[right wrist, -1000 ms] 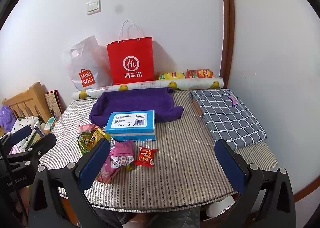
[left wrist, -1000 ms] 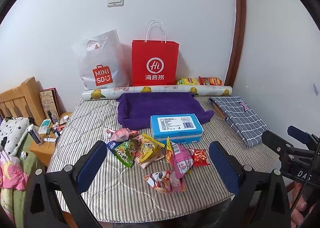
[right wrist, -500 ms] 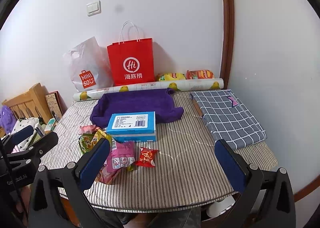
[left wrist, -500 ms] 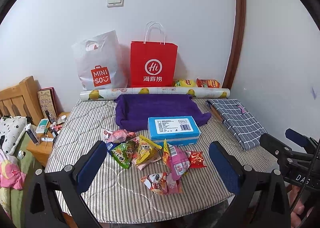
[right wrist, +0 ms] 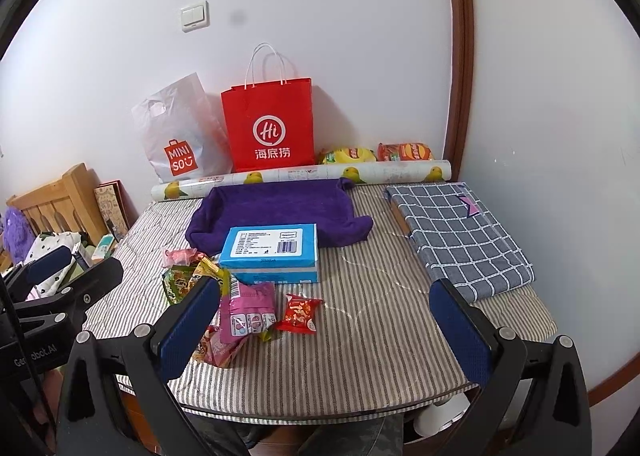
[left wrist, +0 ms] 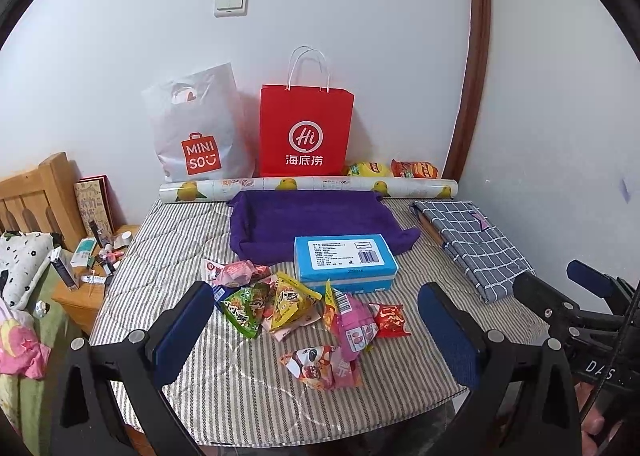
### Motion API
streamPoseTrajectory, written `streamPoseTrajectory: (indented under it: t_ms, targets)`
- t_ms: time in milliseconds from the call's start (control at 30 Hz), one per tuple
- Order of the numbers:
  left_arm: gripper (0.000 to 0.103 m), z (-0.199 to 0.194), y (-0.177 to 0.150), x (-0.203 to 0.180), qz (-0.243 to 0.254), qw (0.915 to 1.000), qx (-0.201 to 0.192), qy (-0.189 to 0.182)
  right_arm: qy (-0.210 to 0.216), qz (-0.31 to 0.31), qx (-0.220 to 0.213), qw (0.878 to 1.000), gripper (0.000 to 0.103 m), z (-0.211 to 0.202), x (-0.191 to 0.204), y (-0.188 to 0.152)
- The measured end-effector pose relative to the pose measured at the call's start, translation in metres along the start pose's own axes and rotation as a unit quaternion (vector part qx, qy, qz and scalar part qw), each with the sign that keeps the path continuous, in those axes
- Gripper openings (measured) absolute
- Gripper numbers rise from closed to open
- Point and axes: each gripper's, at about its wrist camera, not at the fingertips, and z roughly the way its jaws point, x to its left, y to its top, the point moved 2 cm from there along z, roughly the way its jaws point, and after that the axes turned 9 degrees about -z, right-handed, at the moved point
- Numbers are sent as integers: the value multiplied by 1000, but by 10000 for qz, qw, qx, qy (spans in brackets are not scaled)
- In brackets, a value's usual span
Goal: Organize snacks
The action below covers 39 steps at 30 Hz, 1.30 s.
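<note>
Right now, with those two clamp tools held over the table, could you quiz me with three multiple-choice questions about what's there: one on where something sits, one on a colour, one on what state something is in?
1. Where does the blue box sit?
A. inside the red bag
B. on the front edge of the purple cloth, behind the loose snack packets
C. on the checked cloth

2. What colour is the paper bag with white handles against the wall?
A. green
B. black
C. red

3. What state are the left gripper and the right gripper in?
A. both open, holding nothing
B. left shut on a packet
C. right shut on the box

Answers: 1 B, the box overlaps the cloth's near edge with packets in front. 2 C, it is plainly red with a white logo. 3 A, each gripper's blue pads stand wide apart with nothing between.
</note>
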Motion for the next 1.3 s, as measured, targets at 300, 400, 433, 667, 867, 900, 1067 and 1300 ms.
streamPoseTrajectory:
  t_ms: [300,400,433,667,867,900,1067,1300]
  targets:
    - [103,-1,2,1,-3,10000,19,-11,37,43,-2,10000,103,1,-2,-1]
    - [103,-1,2,2,24,10000,4,7,50,49,2,10000,103,2,-2,-2]
    - [103,0,2,2,26,10000,-3,9,47,44,0,10000,103,3,-2,-1]
    - [103,2,2,5,21,10000,-1,20,63,44,-32,10000,103,3,-2,-2]
    - [103,11,3,9,-20,10000,62,-9,59,56,48,10000,103,13,-2,-6]
    - [103,12,3,9,-19,10000,68,-17,69,61,62,9999,103,15,-2,-6]
    - [103,23,1,11,8,9999,134,-21,91,97,154,9998,103,29,-3,-11]
    - [103,40,1,18,-22,9997,243,-31,-22,29,331,9994,103,51,-2,-15]
